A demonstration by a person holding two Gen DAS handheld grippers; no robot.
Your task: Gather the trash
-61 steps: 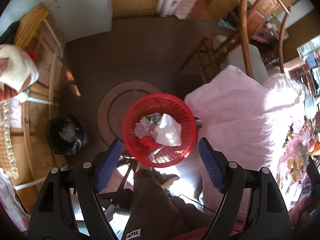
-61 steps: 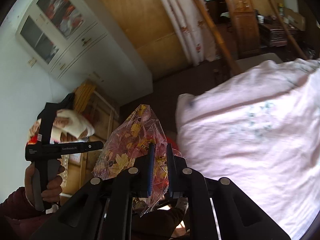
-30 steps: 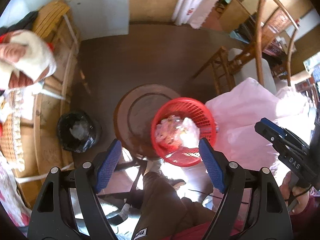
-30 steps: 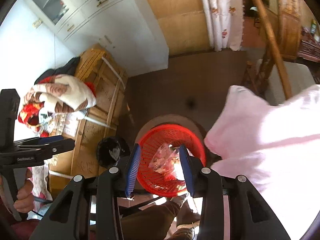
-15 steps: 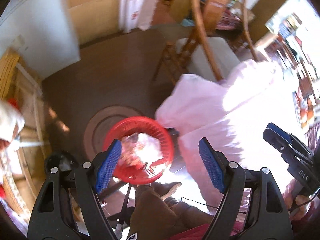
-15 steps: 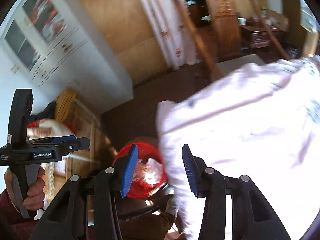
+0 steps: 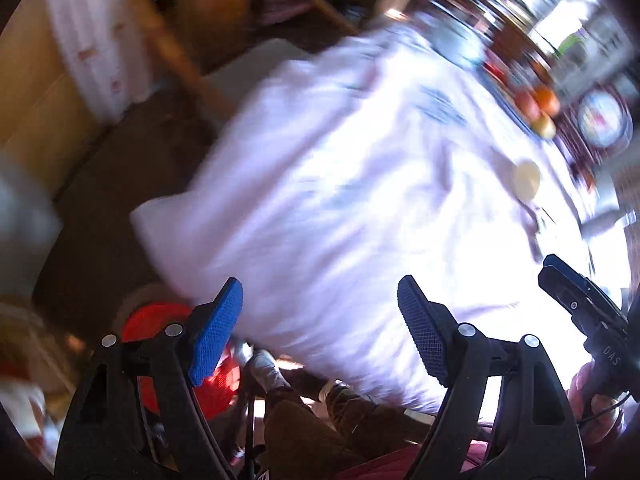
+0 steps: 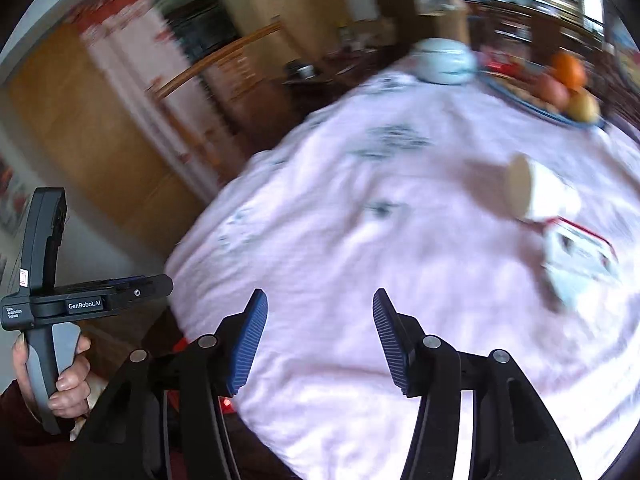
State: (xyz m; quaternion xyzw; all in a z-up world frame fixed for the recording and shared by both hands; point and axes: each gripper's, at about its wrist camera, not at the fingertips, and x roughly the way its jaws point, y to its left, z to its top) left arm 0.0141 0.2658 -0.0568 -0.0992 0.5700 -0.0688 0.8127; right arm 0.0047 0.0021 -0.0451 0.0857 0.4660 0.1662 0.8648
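Observation:
My left gripper (image 7: 320,292) is open and empty above the near edge of a table under a pink cloth (image 7: 340,184). The red trash basket (image 7: 158,320) sits low on the floor at the left, partly behind the left finger. My right gripper (image 8: 320,300) hangs over the same cloth (image 8: 340,240); its jaws are opening and nothing is between them. A paper cup (image 8: 532,192) lies on its side at the right of the table. A crumpled white wrapper with red edging (image 8: 576,260) lies just beside it. The cup (image 7: 526,174) also shows in the blurred left wrist view.
A plate of fruit (image 8: 568,88) and a pale lidded bowl (image 8: 444,60) stand at the far side of the table. A wooden chair (image 8: 224,60) stands behind it. The person's legs (image 7: 320,420) are below the table edge next to the basket.
Both views have swung away from the red basket, where the leaf-print wrapper was dropped, up onto the pink table. The right jaws have spread wider. The left jaws stay as wide as before.

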